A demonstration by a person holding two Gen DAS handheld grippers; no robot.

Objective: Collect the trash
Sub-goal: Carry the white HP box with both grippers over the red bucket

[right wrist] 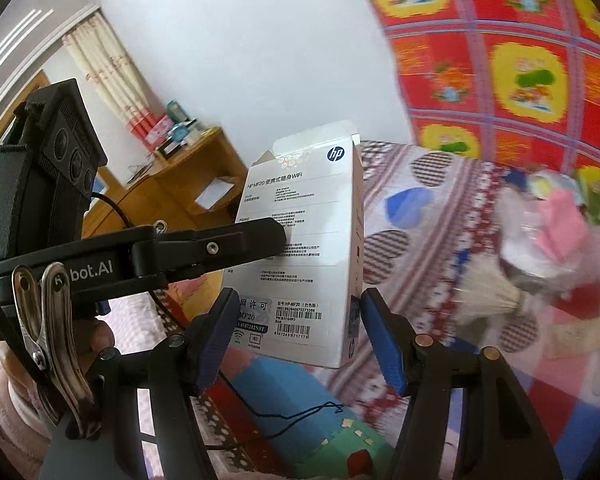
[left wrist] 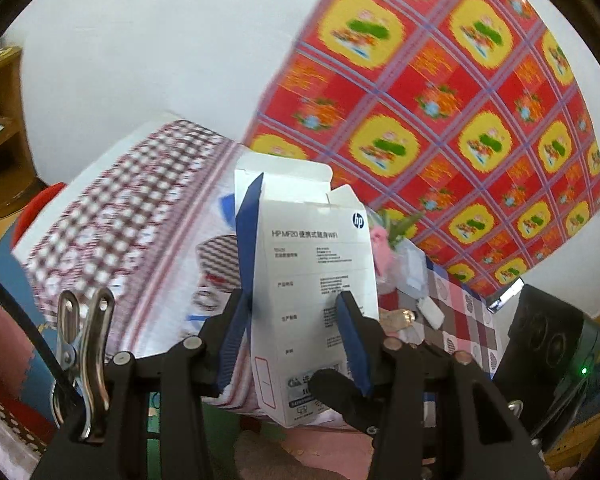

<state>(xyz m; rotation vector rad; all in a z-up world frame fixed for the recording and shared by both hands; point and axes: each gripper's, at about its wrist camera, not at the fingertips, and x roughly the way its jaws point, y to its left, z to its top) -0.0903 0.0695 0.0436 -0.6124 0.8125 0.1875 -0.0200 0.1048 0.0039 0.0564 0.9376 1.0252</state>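
Bright, even daylight; bkgd motion-blurred, near parts sharp, strong fisheye warp w/ dark corners.

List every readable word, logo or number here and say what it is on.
"hp": round logo on the white box.
"HP MF20 便携式随身WiFi": box heading.
"网许可", "MF20", "型号:HP-MF20 (白色款)": box bottom labels.
"bot.AI": partly hidden, on the left claw body.
Box fine print and barcode digits: too small.

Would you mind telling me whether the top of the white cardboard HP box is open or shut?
Open: the white cardboard HP box has its top flaps standing up unfolded in the left wrist view.
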